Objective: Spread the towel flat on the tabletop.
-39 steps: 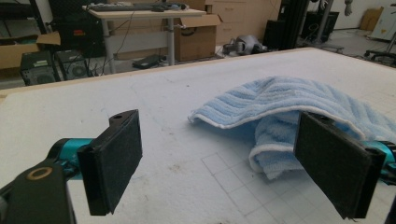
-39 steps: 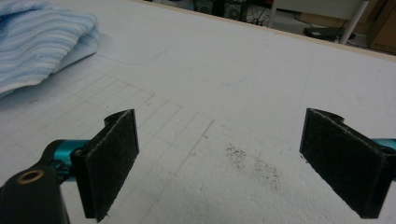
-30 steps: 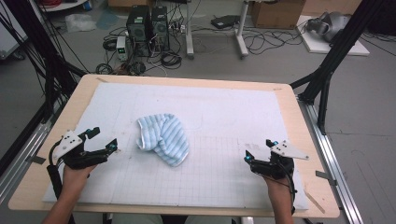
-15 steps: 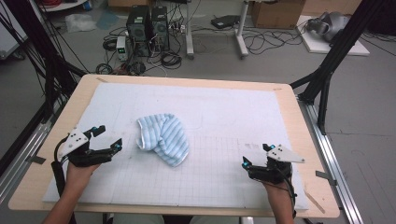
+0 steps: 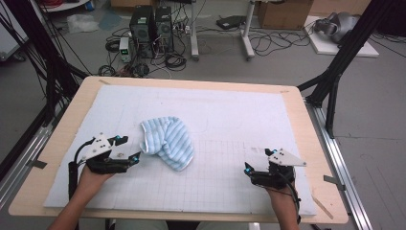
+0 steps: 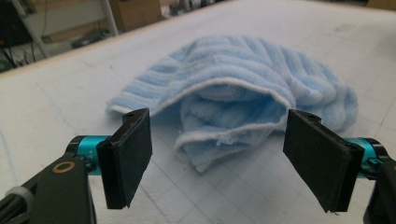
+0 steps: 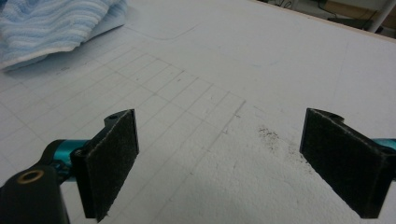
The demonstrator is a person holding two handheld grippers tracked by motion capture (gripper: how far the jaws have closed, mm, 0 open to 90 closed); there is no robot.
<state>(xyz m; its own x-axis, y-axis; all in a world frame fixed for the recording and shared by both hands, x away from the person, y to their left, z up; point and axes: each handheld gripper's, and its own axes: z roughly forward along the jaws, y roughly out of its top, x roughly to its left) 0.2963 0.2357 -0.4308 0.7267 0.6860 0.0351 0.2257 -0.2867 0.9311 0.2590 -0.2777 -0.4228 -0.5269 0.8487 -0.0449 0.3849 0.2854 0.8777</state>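
With both pairs of jaws spread wide and empty, the left gripper (image 5: 130, 147) should slide toward three o'clock and pinch the blue striped towel (image 5: 167, 142) by its near white-trimmed hem, while the right gripper (image 5: 253, 159) waits at the towel's four o'clock.

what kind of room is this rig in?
Likely a lab or workshop set up for recording. Desktop computer towers stand on the bare floor amid loose cables, black frame struts surround the table, and cardboard boxes sit at the back.

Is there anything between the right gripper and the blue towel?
No. In the high view, just bare white mat with grid lines lies between the right gripper and the crumpled blue towel.
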